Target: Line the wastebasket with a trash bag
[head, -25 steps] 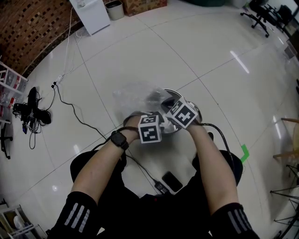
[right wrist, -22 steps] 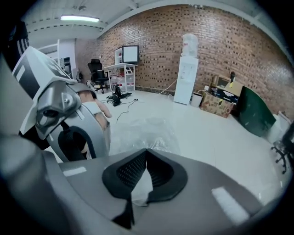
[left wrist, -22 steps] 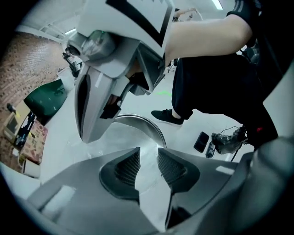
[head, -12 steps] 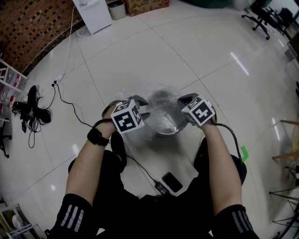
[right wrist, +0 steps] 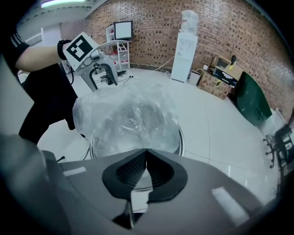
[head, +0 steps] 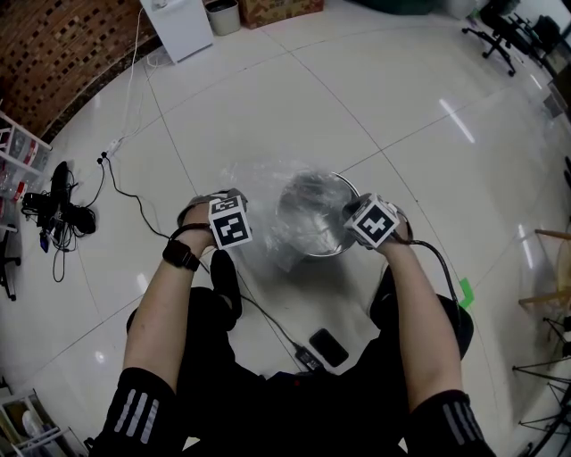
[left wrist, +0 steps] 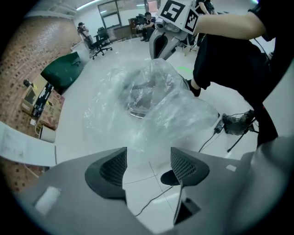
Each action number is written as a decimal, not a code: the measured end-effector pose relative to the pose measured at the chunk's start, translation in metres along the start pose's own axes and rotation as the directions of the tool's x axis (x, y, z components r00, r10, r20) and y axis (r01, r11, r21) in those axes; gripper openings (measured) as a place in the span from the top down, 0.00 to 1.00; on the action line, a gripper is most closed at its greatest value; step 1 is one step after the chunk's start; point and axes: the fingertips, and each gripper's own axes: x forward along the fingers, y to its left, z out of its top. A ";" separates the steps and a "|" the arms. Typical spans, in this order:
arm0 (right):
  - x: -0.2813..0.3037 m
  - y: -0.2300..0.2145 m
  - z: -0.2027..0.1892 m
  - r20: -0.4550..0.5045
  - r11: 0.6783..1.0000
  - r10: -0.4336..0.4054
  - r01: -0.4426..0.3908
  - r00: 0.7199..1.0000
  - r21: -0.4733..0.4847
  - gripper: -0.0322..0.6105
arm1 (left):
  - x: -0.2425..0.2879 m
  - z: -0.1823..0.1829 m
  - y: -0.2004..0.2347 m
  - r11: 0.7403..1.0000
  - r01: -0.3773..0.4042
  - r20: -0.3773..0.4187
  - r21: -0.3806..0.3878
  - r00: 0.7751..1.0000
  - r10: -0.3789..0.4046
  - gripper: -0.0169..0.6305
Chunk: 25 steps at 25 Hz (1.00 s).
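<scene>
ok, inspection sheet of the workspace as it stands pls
Surface: white tiled floor, glossy; green tape mark.
Job's things: metal wastebasket upright; clear trash bag puffed up over its mouth, spilling to the left.
Clutter: black phone-like device by the person's feet; heap of black gear far left.
Grippers: left gripper open, jaws have just been opening, nothing between them, clear of the bag. right gripper shut, tips at the bag by the basket rim; a pinch on the film can't be confirmed.
Cables: black cable trails across the floor.
Surroundings: brick wall, white water dispenser, office chairs.
</scene>
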 end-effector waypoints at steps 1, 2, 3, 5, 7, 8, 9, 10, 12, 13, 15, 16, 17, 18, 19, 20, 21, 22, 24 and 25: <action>0.005 0.005 -0.002 -0.009 1.000 0.015 -0.015 1.000 -0.003 0.94 | 0.004 0.004 0.004 1.000 -0.028 0.006 0.004 1.000 0.028 0.52; 0.010 0.009 -0.003 -0.018 1.000 0.029 -0.029 0.999 -0.010 0.94 | 0.007 0.010 0.006 0.999 -0.047 0.016 0.008 0.999 0.047 0.52; 0.014 0.013 -0.004 -0.027 0.999 0.038 -0.038 0.999 -0.024 0.94 | 0.010 0.015 0.006 0.998 -0.055 0.023 0.013 0.998 0.055 0.52; 0.022 0.019 -0.002 -0.043 0.997 0.042 -0.045 0.998 -0.070 0.94 | 0.016 0.023 0.002 0.998 -0.050 0.022 0.027 0.999 0.050 0.56; 0.031 0.022 -0.002 -0.061 0.993 0.042 -0.048 0.997 -0.107 0.94 | 0.022 0.028 -0.001 0.998 -0.041 0.010 0.039 0.999 0.041 0.71; 0.036 0.024 -0.005 -0.075 0.991 0.045 -0.054 0.996 -0.120 0.94 | 0.025 0.030 -0.002 0.998 -0.039 0.005 0.042 0.999 0.039 0.77; 0.042 0.026 -0.009 -0.092 0.989 0.049 -0.061 0.995 -0.134 0.94 | 0.028 0.033 -0.003 0.998 -0.040 0.001 0.043 0.999 0.040 0.82; 0.047 0.028 -0.013 -0.111 0.986 0.053 -0.070 0.992 -0.150 0.94 | 0.029 0.035 -0.003 0.998 -0.043 0.000 0.042 0.999 0.043 0.87; 0.057 0.035 -0.019 -0.146 0.978 0.065 -0.092 0.987 -0.185 0.94 | 0.029 0.039 -0.002 0.998 -0.050 0.005 0.037 0.999 0.050 0.96; 0.061 0.039 -0.020 -0.158 0.974 0.072 -0.103 0.985 -0.201 0.94 | 0.028 0.040 0.000 0.998 -0.054 0.010 0.035 0.999 0.054 0.97; 0.064 0.046 -0.016 -0.158 0.968 0.092 -0.126 0.983 -0.219 0.93 | 0.022 0.045 0.006 0.997 -0.068 0.022 0.036 0.997 0.068 0.98; 0.064 0.048 -0.013 -0.148 0.966 0.101 -0.133 0.984 -0.220 0.93 | 0.019 0.049 0.009 0.996 -0.078 0.031 0.038 0.997 0.077 0.98; 0.061 0.049 -0.010 -0.135 0.967 0.109 -0.137 0.985 -0.217 0.91 | 0.014 0.053 0.011 0.995 -0.088 0.041 0.041 0.995 0.087 0.98; 0.058 0.049 -0.006 -0.122 0.967 0.114 -0.138 0.986 -0.213 0.87 | 0.010 0.058 0.014 0.994 -0.099 0.052 0.044 0.994 0.096 0.98; 0.053 0.048 -0.003 -0.113 0.968 0.117 -0.139 0.987 -0.210 0.83 | 0.005 0.064 0.016 0.993 -0.109 0.064 0.048 0.992 0.106 0.98; 0.048 0.047 0.000 -0.105 0.967 0.120 -0.140 0.987 -0.211 0.79 | -0.001 0.070 0.019 0.991 -0.120 0.079 0.053 0.990 0.116 0.98; 0.043 0.047 0.003 -0.100 0.966 0.124 -0.142 0.987 -0.214 0.77 | -0.007 0.076 0.021 0.990 -0.132 0.095 0.059 0.987 0.126 0.98; 0.037 0.047 0.005 -0.095 0.965 0.128 -0.146 0.987 -0.216 0.76 | -0.012 0.083 0.023 0.987 -0.144 0.113 0.065 0.984 0.136 0.98; 0.025 0.046 0.006 -0.096 0.963 0.137 -0.155 0.986 -0.222 0.72 | -0.022 0.097 0.026 0.982 -0.170 0.143 0.087 0.977 0.156 0.98; 0.018 0.046 0.005 -0.103 0.961 0.140 -0.160 0.985 -0.227 0.72 | -0.025 0.104 0.026 0.978 -0.181 0.152 0.102 0.975 0.165 0.98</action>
